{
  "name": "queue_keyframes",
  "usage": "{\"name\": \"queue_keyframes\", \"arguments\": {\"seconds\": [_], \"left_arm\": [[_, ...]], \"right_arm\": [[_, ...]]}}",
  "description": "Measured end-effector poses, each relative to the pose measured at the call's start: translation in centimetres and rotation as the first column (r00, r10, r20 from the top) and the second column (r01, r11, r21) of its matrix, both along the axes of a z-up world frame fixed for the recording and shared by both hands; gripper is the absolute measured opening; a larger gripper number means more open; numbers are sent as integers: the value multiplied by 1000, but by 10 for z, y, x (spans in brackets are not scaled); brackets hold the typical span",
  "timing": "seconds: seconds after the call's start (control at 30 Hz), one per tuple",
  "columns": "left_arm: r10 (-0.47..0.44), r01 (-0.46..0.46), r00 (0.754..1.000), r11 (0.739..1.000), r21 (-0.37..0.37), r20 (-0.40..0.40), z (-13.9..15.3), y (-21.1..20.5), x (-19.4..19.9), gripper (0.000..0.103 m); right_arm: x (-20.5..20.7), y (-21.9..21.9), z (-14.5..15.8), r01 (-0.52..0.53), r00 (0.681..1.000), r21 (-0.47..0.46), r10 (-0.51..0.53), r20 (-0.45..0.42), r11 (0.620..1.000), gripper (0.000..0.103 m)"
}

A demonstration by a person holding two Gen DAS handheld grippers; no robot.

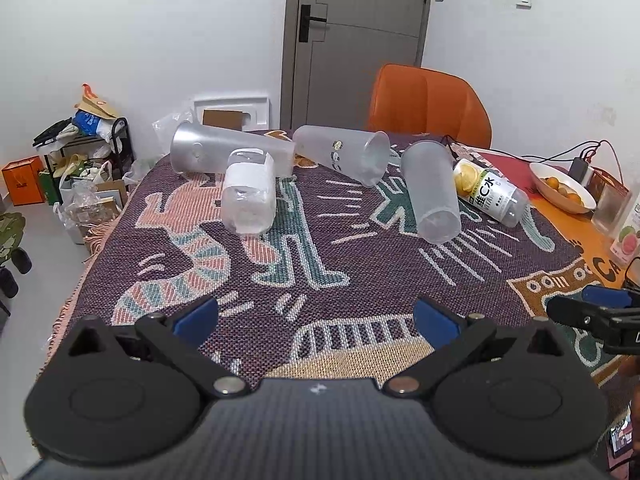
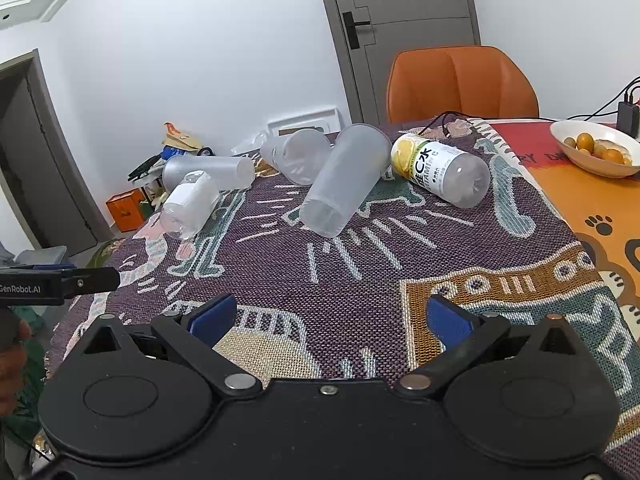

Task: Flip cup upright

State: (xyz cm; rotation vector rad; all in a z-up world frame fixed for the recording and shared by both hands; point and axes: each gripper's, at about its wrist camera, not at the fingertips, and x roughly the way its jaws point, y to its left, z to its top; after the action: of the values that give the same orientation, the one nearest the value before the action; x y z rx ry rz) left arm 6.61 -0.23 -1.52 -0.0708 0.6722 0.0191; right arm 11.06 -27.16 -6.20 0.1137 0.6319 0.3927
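Frosted cups (image 1: 430, 192) lying toppled on patterned cloth (image 1: 320, 248), left gripper (image 1: 316, 316) and right gripper (image 2: 330, 312) both spread wide, holding nothing.

The grey cup (image 1: 224, 152) at the back left is partly covered by the clear bottle with a white label (image 1: 249, 196) lying in front of it. In the right wrist view the sticker cup (image 2: 298, 156) shows only its base end; the frosted cup (image 2: 344, 178) hides its far side. The right gripper (image 1: 600, 312) is cut off by the left wrist picture's right edge, and the left gripper (image 2: 60, 282) by the other picture's left edge. Small print on the lemon bottle (image 2: 440, 172) is too fine to read, and the carton (image 1: 628, 232) at the right edge is only half shown
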Motion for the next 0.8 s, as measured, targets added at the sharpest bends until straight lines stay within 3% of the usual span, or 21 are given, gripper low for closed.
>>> {"name": "queue_keyframes", "arguments": {"seconds": [0.8], "left_arm": [[-22,22,1000,1000,11,16,4,-9,0,103]], "right_arm": [[3,0,3,-37,999,-5,37,17,999,103]]}}
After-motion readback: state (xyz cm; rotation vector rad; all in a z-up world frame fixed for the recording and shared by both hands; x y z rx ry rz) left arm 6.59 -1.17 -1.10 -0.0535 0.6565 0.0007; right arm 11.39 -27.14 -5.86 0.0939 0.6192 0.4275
